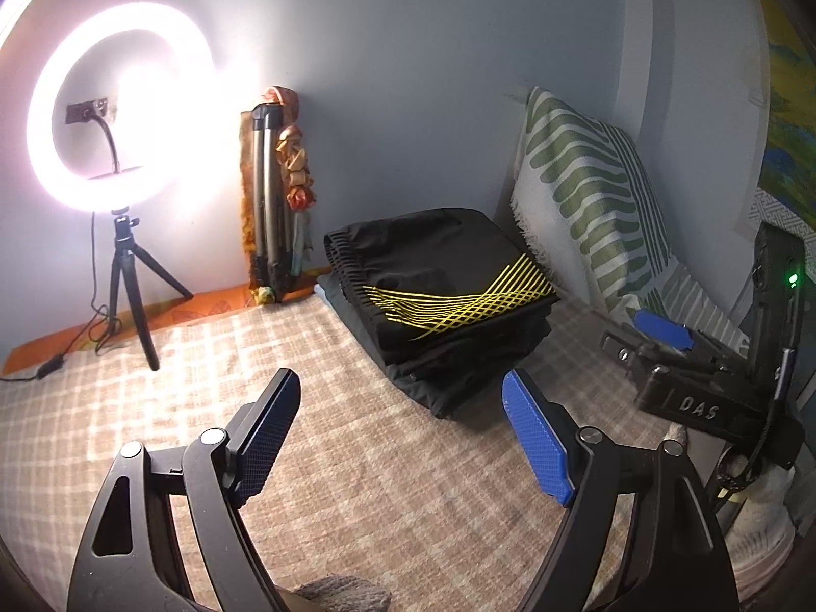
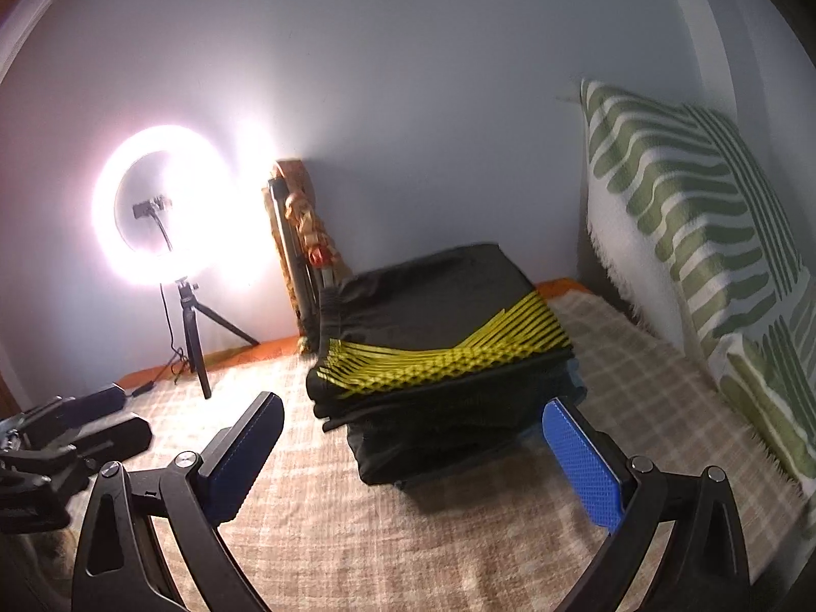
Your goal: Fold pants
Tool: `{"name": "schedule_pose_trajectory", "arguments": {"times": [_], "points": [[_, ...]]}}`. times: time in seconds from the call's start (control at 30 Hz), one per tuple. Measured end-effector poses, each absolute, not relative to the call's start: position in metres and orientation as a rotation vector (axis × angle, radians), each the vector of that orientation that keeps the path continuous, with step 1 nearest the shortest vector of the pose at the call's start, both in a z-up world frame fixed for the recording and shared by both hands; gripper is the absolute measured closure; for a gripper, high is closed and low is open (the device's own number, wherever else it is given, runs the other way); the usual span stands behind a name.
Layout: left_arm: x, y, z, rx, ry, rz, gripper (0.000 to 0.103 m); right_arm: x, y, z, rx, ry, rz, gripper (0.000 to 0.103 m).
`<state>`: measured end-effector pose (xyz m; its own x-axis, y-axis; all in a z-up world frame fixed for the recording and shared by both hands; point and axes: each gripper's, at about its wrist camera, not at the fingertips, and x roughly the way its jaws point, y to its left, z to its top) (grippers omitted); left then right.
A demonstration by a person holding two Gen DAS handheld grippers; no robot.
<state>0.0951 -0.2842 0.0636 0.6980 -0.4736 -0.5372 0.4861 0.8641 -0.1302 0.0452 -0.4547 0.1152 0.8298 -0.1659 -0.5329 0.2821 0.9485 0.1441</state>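
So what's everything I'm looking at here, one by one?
Folded black pants with yellow crisscross stripes: one, black and yellow, top of a stack of folded dark clothes on the bed.
Beige checked bedspread: one, beige and white, under everything.
Lit ring light on a small black tripod: one, white glow, far left by the wall.
Folded grey tripod: one, leaning on the wall.
Green-and-white patterned pillow: one, propped right of the stack.
Left gripper: black with blue pads, open, empty.
Right gripper: same, open, empty.

Both wrist views low over bed, facing wall; share folded pants (image 1: 443,301) (image 2: 438,352).
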Motion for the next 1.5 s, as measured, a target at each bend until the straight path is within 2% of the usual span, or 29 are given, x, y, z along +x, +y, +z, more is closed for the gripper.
{"name": "schedule_pose_trajectory", "arguments": {"times": [1.5], "points": [[0.0858, -0.2783, 0.0658, 0.038, 0.571, -0.508, 0.017, 0.0482, -0.453, 0.105, 0.21, 0.573, -0.239, 0.0]]}}
